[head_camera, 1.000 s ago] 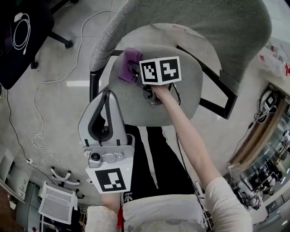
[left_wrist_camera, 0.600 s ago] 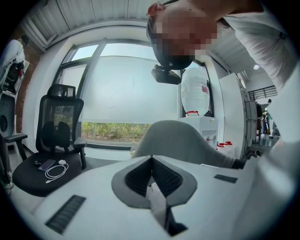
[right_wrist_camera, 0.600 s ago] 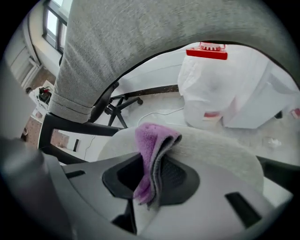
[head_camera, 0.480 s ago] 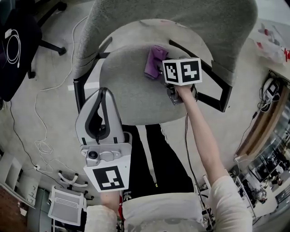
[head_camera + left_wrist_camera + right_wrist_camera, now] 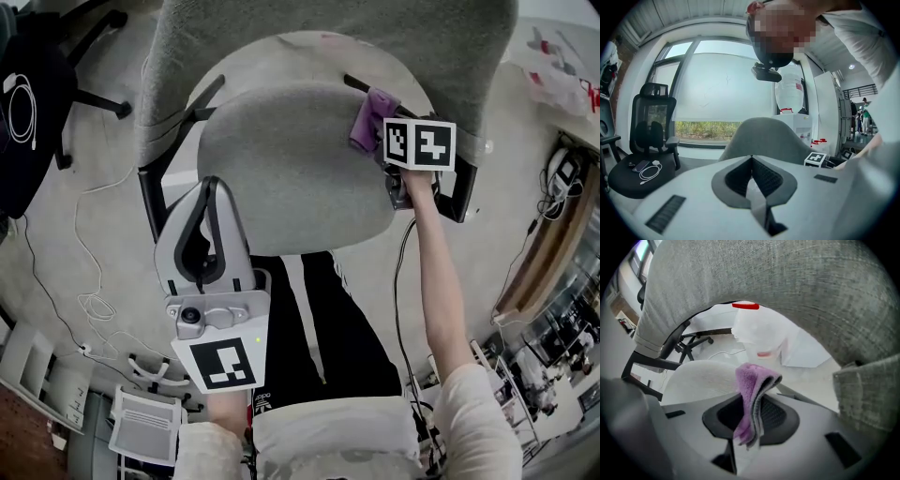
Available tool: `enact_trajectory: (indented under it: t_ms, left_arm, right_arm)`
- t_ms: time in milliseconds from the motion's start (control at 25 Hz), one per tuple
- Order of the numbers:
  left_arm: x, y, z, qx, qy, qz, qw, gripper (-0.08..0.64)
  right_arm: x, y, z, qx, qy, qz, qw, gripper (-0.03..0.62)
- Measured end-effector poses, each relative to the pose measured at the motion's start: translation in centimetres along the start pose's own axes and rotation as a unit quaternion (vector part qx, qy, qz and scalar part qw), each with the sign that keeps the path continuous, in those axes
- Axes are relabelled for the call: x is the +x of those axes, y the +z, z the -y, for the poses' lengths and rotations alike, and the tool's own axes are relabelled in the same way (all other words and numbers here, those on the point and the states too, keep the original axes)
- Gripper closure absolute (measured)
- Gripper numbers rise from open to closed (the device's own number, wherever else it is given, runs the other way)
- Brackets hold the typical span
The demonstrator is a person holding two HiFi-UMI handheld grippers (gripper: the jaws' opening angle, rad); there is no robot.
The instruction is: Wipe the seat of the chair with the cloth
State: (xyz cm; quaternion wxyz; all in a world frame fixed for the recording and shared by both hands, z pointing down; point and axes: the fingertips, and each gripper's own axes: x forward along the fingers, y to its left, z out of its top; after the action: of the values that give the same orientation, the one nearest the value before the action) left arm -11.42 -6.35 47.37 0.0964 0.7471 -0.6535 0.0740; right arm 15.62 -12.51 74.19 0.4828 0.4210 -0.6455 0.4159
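1. The cloth (image 5: pixel 368 116), purple and folded, is at the far right edge of the chair seat (image 5: pixel 281 164), close under the grey backrest (image 5: pixel 328 28) and next to the black right arm bracket (image 5: pixel 457 202).
2. The right gripper (image 5: pixel 751 420) is pinching the cloth. In the right gripper view the folded layers stand up from between the jaws, and the top of the fold bends over to the right.
3. Whether the cloth is pressed flat against the seat fabric cannot be determined from either view.
4. The right gripper's marker cube (image 5: pixel 419 142) sits just right of the cloth, with the person's bare forearm (image 5: pixel 441 281) running back toward the near edge.
5. The left gripper (image 5: pixel 211 187) is held over the near left edge of the seat, well apart from the cloth. Its jaws are pressed together at the tips with nothing between them. Contact with the seat cannot be confirmed.
6. The person's black trousers with a white stripe (image 5: pixel 309 319) are at the near side of the seat.
7. A black office chair (image 5: pixel 651 126) stands at the far left, with a coiled white cable (image 5: pixel 647 171) on its seat.
8. A white bag (image 5: pixel 759 333) lies on the floor beyond the backrest.
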Motion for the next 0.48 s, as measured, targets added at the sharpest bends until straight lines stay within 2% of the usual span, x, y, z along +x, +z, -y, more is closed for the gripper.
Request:
enact_trajectory:
  t_ms: [200, 400, 480]
  left_arm:
    - [0.0, -0.5, 0.2, 0.002, -0.007, -0.004, 1.0, 0.548]
    - [-0.1, -0.7, -0.4, 0.003, 0.0, -0.005, 1.0, 0.548]
    - [-0.4, -0.8, -1.0, 0.004, 0.007, -0.007, 0.9999, 0.548]
  right_arm:
    - [-0.5, -0.6, 2.5, -0.007, -0.055, -0.001, 0.998, 0.502]
    - [-0.7, -0.6, 3.4, -0.008, -0.077, -0.001, 0.997, 0.502]
    - [-1.0, -0.4, 3.1, 0.005, -0.072, 0.006, 0.997, 0.502]
